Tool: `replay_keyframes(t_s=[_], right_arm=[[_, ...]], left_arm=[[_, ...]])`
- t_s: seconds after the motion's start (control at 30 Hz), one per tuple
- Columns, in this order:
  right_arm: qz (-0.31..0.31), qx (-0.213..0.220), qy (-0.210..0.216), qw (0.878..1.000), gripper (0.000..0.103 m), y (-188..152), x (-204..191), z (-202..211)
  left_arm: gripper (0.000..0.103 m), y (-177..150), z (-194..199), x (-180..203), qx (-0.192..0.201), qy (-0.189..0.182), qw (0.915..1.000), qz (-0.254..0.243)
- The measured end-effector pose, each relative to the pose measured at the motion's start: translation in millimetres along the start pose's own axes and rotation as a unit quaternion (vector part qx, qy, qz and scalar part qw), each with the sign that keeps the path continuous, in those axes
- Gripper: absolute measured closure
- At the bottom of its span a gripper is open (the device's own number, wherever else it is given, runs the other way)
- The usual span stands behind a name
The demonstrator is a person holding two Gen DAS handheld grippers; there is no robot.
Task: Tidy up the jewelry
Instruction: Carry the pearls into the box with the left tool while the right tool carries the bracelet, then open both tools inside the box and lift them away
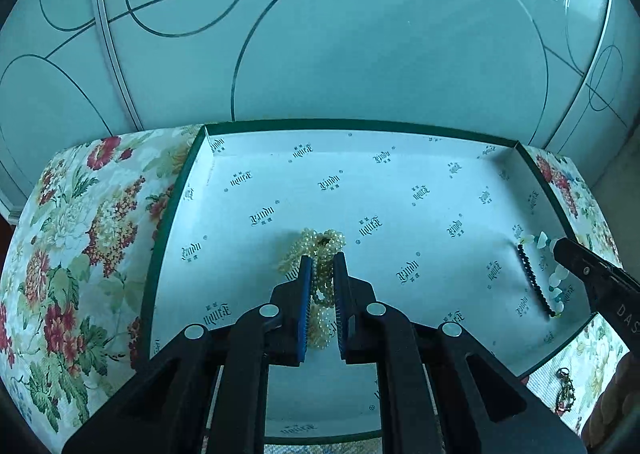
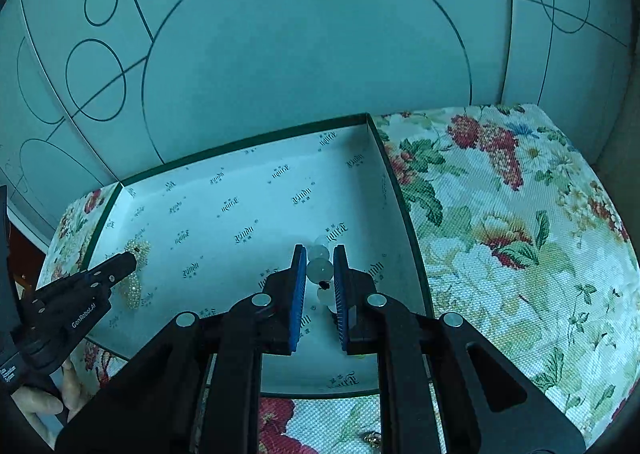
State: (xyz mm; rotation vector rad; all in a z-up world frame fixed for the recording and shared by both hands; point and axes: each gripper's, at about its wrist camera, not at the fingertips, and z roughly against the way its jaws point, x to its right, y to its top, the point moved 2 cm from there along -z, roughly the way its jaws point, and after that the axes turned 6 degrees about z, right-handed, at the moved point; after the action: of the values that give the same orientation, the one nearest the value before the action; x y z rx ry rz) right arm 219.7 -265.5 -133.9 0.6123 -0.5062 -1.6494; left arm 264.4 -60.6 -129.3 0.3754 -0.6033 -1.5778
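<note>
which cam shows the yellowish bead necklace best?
Left wrist. The yellowish bead necklace sits mid-frame, clamped between the left tongs over the white box, strands bunched ahead of the tips and hanging behind. The right wrist shows only a small clump at the far left, partly hidden by those tongs.
</note>
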Motion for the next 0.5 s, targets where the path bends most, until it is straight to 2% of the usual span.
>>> replay_keyframes(t_s=[0.1, 0.13, 0.17, 0.23, 0.5], right_arm=[[-0.001, -0.007, -0.003, 1.000, 0.088, -3, 2, -7], [0.000, -0.005, -0.005, 1.000, 0.085, -4, 1, -6], [0.001, -0.005, -0.005, 1.000, 0.076, -4, 2, -6], [0.002, 0.001, -0.005, 1.000, 0.068, -5, 1, -3], [0.000, 0.034, -0.004, 0.999, 0.066, -19, 9, 47]], left_arm=[[0.089, -2, -6, 2, -0.007, 0.007, 0.9999, -0.004], [0.082, -3, -7, 3, -0.009, 0.010, 0.9999, -0.004], [0.066, -4, -7, 4, -0.009, 0.013, 0.9999, -0.003], [0.048, -7, -4, 5, -0.003, 0.011, 0.9999, 0.000], [0.033, -19, 32, 7, 0.013, -0.002, 0.9999, 0.007]])
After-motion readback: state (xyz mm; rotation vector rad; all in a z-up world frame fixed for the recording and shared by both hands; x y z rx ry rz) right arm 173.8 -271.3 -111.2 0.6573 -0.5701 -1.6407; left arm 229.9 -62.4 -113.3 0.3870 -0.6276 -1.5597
